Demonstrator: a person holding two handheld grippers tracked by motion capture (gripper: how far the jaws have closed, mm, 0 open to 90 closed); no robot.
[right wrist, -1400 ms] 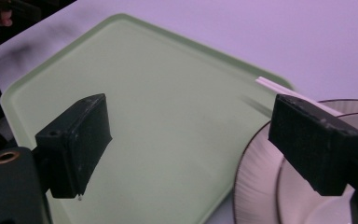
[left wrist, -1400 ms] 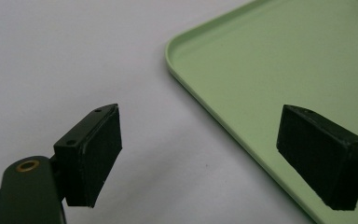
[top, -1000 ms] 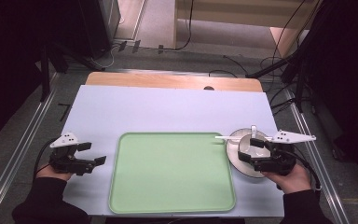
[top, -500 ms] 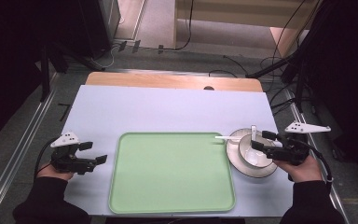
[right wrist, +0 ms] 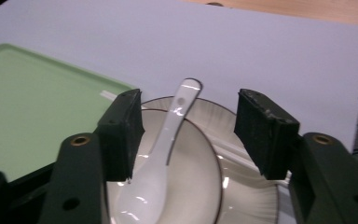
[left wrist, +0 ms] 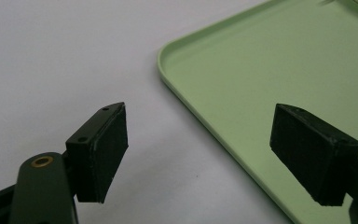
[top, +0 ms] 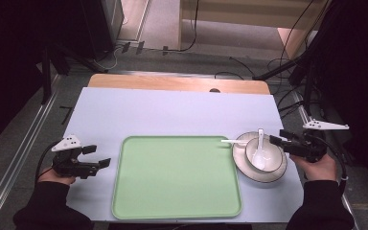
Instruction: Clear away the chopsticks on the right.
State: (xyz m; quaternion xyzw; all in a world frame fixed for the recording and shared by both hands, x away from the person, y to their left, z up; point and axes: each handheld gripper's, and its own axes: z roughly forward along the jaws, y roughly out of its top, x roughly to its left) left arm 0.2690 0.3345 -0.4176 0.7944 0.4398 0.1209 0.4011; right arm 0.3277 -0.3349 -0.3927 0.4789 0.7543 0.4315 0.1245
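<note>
The left gripper (top: 96, 162) rests on the pale table cover (top: 172, 112) just beside the left edge of the green tray (top: 177, 177). Its jaws stand apart with nothing between them; the left gripper view shows only table cover and the tray's rim (left wrist: 186, 107) in the gap. This gripper takes no part in the present step.

The tray is bare. To its right, touching or nearly touching the tray's edge, lies a white plate (top: 242, 165) carrying a bowl (top: 275, 158). A white spoon (top: 260, 148) stands in the bowl, handle leaning over the far rim. A second white utensil (top: 232, 142) lies across the plate's left rim toward the tray; its type cannot be read.

The right gripper (top: 275, 140) sits at the right side of the dishes. Its jaws have just been closing, yet they remain released: in the right gripper view the pads flank the spoon (right wrist: 168, 140) and bowl (right wrist: 200, 186) without pressing on either.

Judged step: approach for pickup of the dishes, not yet grasped. The next move calls for advancing onto one item, most likely the bowl rim or spoon handle, and closing fully before any lift toward the tray.
</note>
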